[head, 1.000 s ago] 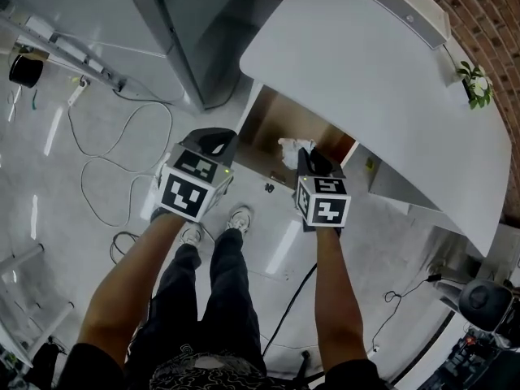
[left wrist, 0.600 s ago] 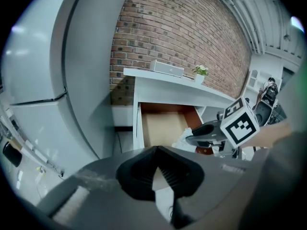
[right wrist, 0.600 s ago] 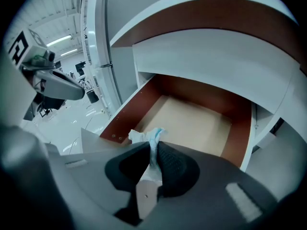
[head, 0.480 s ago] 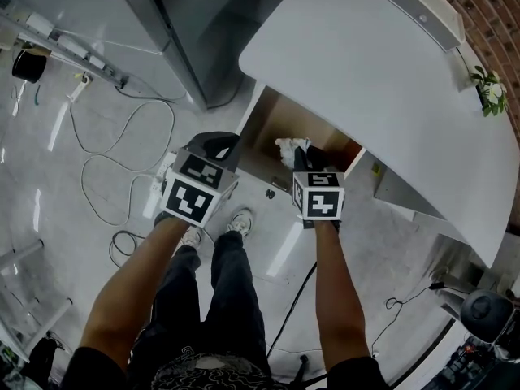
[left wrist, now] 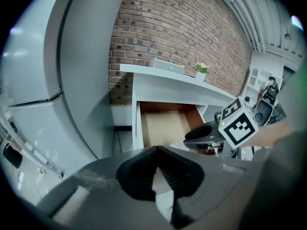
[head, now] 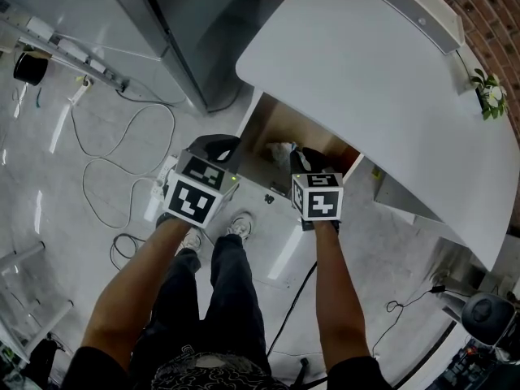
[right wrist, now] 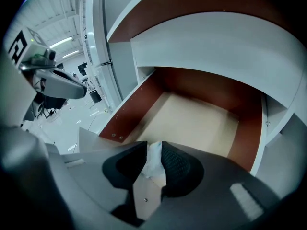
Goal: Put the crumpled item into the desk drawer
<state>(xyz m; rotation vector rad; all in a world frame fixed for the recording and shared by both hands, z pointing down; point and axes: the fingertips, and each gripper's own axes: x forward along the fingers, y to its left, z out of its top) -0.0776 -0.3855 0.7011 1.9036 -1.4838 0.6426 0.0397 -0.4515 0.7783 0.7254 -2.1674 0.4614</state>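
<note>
The crumpled white item is pinched between my right gripper's jaws, and it hangs over the tan floor of the open desk drawer. In the head view the item shows just ahead of the right gripper, inside the drawer's outline below the white desk top. My left gripper hovers left of the drawer front, shut with nothing in it. In the left gripper view its tips meet, and the drawer and right gripper lie ahead.
A tall grey cabinet stands left of the desk. Cables loop across the floor on the left. A white box and a small plant sit on the desk's far side. The person's shoes are below the drawer.
My right gripper has carried the crumpled item forward and lower into the drawer opening. The left gripper has barely moved.
</note>
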